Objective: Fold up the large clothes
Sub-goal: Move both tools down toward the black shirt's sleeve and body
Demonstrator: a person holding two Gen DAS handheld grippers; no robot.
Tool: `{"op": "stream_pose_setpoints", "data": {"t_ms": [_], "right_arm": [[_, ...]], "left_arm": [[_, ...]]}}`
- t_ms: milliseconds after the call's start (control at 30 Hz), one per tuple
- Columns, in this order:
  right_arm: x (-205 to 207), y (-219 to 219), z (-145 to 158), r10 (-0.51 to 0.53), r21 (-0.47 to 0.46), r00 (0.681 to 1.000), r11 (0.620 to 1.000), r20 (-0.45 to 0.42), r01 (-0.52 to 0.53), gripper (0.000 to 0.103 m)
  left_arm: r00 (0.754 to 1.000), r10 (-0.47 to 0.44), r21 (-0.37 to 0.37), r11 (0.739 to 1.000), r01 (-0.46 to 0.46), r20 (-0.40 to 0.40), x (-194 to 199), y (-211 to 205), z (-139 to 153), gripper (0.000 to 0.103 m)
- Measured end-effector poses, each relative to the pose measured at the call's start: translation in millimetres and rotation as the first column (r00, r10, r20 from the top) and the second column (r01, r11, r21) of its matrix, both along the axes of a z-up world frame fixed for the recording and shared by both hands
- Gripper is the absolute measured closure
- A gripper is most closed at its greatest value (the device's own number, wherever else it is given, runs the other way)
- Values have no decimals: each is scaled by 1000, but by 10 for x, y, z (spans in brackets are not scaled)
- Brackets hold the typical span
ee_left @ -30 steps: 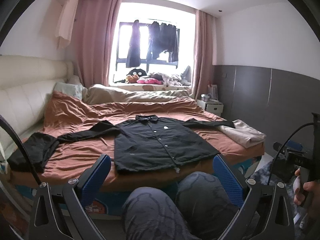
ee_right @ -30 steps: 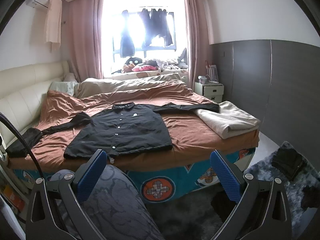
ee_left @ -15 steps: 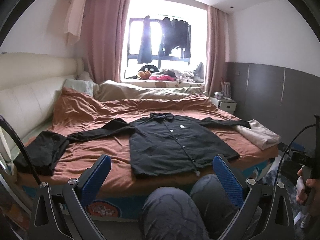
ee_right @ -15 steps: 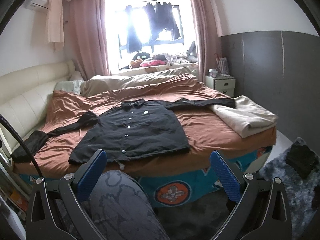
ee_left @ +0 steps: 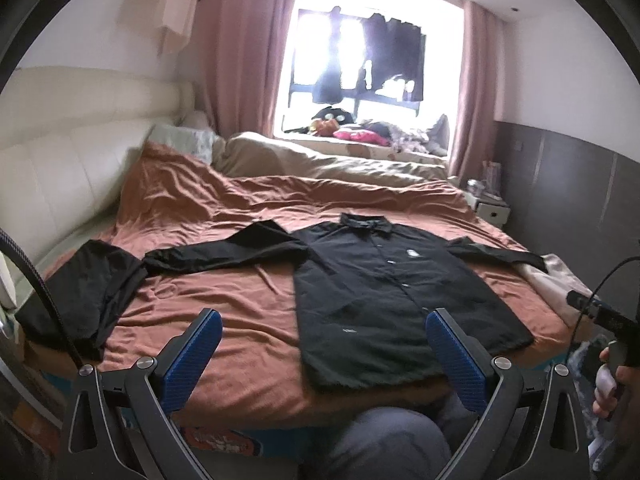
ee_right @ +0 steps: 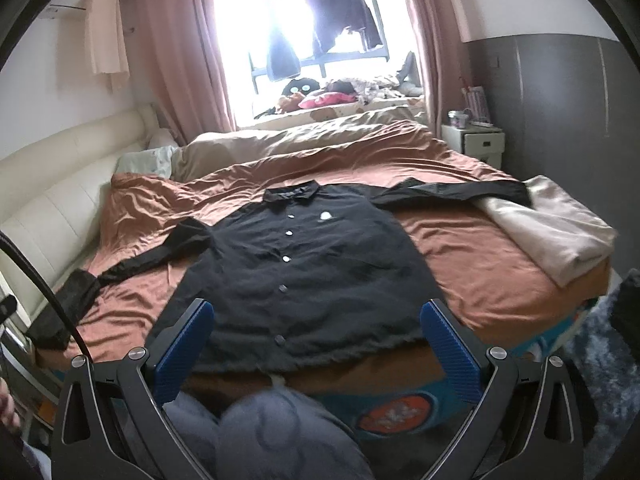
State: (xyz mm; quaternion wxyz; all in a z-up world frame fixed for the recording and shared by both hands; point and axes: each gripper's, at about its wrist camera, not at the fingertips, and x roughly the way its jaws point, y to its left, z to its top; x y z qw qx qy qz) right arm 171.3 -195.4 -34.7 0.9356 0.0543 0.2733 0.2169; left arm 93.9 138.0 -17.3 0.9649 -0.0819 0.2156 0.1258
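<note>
The bed fills most of the room. It carries a rust-brown sheet, soft and creased, with deep wrinkles toward the padded cream headboard on the left. A beige duvet lies bunched along the far edge under the window, where dark garments hang against strong daylight. Pink curtains frame the window. A grey panelled wall runs along the right, with a small white nightstand in front of it.

The shirt lies flat on the sheet, front up, collar toward the window, hem at the near bed edge. It is black, matte woven fabric, with a row of pale round buttons down the placket and a small white chest mark. Both sleeves are spread outward. The left cuff touches a dark crumpled cloth near the headboard. The right cuff rests on a folded cream blanket at the bed corner.

The left claw stands wide and empty above the near bed edge, blue ribbed pads apart. The right claw is likewise wide and empty, over the shirt hem. A grey-trousered knee shows below both.
</note>
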Motion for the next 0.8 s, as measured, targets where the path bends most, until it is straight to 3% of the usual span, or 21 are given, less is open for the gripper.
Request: {"op": "stream_pose_setpoints", "data": {"t_ms": [200,333,667,800], "right_arm": [[476,332,31,33,16,999,999,-18,-32,0],[796,540,44,55,23,998,998,-29,-54,0],[1428,958,-10,85,42,994,996,-75,-82,0],[1706,1173,12,89,57,990,995,-107,-83,0]], "left_arm": [[997,73,-52,996,-74,-36,351,486,-90,1],[990,124,-98,987,-130,-67,586,829,-139,6],[976,187,-119,973,-200,-112,1106,1424,-199,8],[968,208,-130,965,-226,-139,1319,1675,-235,16]]}}
